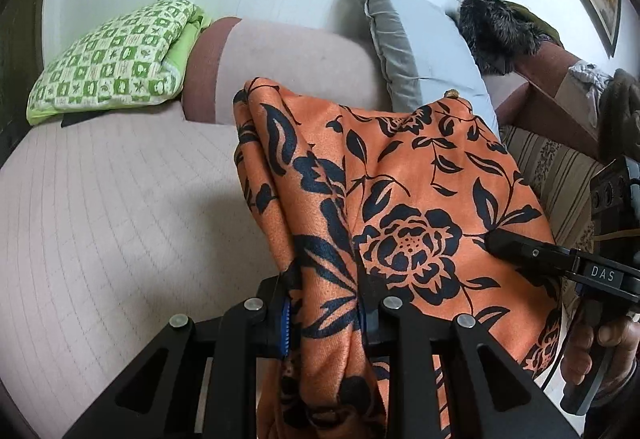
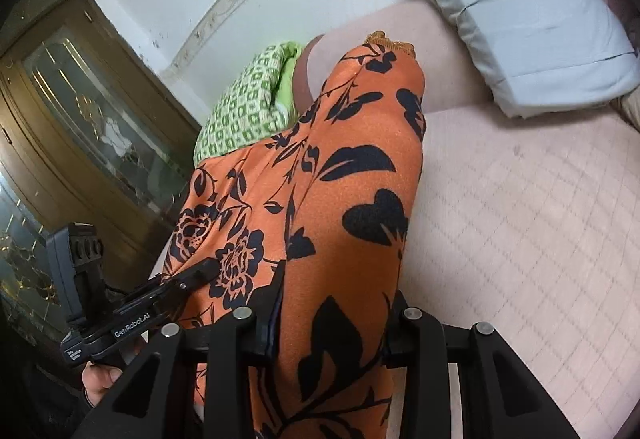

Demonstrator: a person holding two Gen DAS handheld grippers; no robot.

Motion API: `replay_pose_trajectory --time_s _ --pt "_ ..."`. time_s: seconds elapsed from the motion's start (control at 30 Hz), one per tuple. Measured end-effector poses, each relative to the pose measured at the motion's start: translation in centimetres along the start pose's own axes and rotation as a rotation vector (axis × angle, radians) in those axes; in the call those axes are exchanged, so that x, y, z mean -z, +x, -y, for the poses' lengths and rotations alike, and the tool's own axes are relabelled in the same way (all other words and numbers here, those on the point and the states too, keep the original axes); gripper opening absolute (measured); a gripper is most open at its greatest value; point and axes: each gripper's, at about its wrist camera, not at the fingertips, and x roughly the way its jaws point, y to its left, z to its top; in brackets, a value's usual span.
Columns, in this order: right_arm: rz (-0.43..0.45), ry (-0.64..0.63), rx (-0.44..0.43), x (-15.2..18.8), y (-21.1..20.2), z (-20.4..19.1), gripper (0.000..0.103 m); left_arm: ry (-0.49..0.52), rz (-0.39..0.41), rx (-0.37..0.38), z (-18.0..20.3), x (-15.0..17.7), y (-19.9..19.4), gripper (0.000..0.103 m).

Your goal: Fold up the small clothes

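Note:
An orange garment with black flower print [image 1: 400, 207] hangs lifted above a pale pink quilted bed [image 1: 120, 219]. My left gripper [image 1: 326, 319] is shut on a bunched edge of the garment. My right gripper [image 2: 332, 319] is shut on another edge of the same garment [image 2: 340, 199], which runs up and away from its fingers. Each gripper shows in the other's view: the right one at the garment's right side [image 1: 504, 243], the left one at its left side [image 2: 200, 271]. Cloth covers most of both grippers' fingers.
A green checked folded quilt [image 1: 116, 59] and a pink bolster [image 1: 280, 67] lie at the bed's head. A grey-blue pillow [image 2: 516, 11] leans by the wall. A wooden glass cabinet [image 2: 80, 111] stands left. Dark fur clothing [image 1: 500, 31] and a striped cushion [image 1: 560, 175] lie right.

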Motion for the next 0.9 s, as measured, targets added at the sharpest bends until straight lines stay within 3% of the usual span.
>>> replay_pose_trajectory --time_s 0.13,0.2,0.27,0.3,0.33,0.37,0.47,0.53,0.63,0.7,0.73,0.8,0.83,0.9 --pt "-0.026 0.066 -0.004 0.9 1.8 3.3 0.037 -0.021 -0.046 -0.003 0.0 1.0 3.2 0.027" --pt "-0.05 0.114 0.03 2.1 4.0 5.5 0.041 -0.038 -0.108 -0.009 -0.5 2.6 6.5 0.035" --pt "-0.121 0.18 0.121 4.1 6.3 8.6 0.046 -0.056 -0.236 -0.052 -1.4 4.9 11.5 0.035" --pt "-0.163 0.227 0.198 5.1 7.0 10.2 0.051 -0.066 -0.273 -0.066 -1.8 5.8 12.7 0.045" --pt "-0.178 0.254 0.235 6.1 7.1 11.2 0.062 -0.092 -0.251 -0.041 -2.3 6.4 12.9 0.047" --pt "-0.132 0.268 0.199 6.7 6.2 11.5 0.066 -0.113 -0.195 -0.053 -2.8 6.5 11.7 0.055" --pt "-0.045 0.169 0.277 6.5 3.1 9.4 0.066 -0.098 -0.141 -0.049 -3.0 5.5 8.6 0.057" --pt "0.015 0.117 0.258 6.0 1.3 7.4 0.066 -0.09 -0.07 -0.039 -2.8 5.3 5.7 0.057" --pt "0.06 0.048 0.124 5.5 0.3 3.6 0.069 -0.045 -0.022 -0.043 -2.0 6.6 3.4 0.067" --pt "0.017 0.038 0.033 6.2 1.4 2.4 0.074 -0.02 -0.056 -0.051 -1.5 7.8 4.5 0.072" --pt "-0.039 0.048 0.022 7.0 2.9 2.8 0.074 0.001 -0.128 -0.081 -1.4 9.0 6.3 0.072" --pt "-0.159 0.12 0.088 9.0 5.6 5.1 0.074 0.014 -0.268 -0.113 -1.8 10.7 9.9 0.074" --pt "-0.158 0.186 0.088 9.7 5.7 6.2 0.069 -0.013 -0.24 -0.1 -2.2 10.7 9.5 0.074" --pt "-0.107 0.172 0.083 9.0 4.1 4.6 0.068 -0.026 -0.207 -0.112 -2.2 9.8 7.4 0.074"
